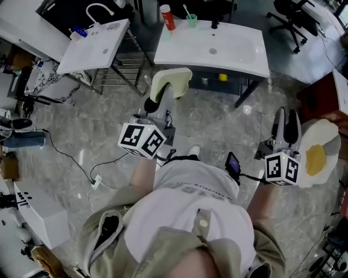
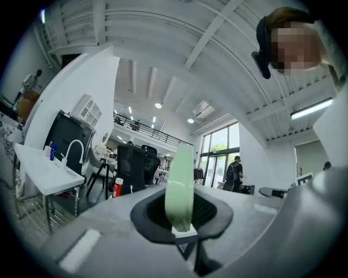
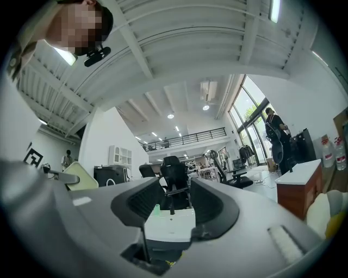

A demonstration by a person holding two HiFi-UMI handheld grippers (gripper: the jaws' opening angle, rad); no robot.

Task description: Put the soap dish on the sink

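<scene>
Jaws: left gripper [image 1: 159, 102] pinches the pale-green plastic soap dish [image 1: 173, 80], right gripper [image 1: 286, 126] gapes empty; carry it level to the upper-centre white sink [image 1: 242, 53].

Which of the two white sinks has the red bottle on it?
The sink straight ahead: the red bottle and a green cup stand at its back edge. The left sink has a white faucet.

Pale green soap dish [image 1: 172, 81], white sink [image 1: 246, 61], grey marbled floor [image 1: 217, 127].
</scene>
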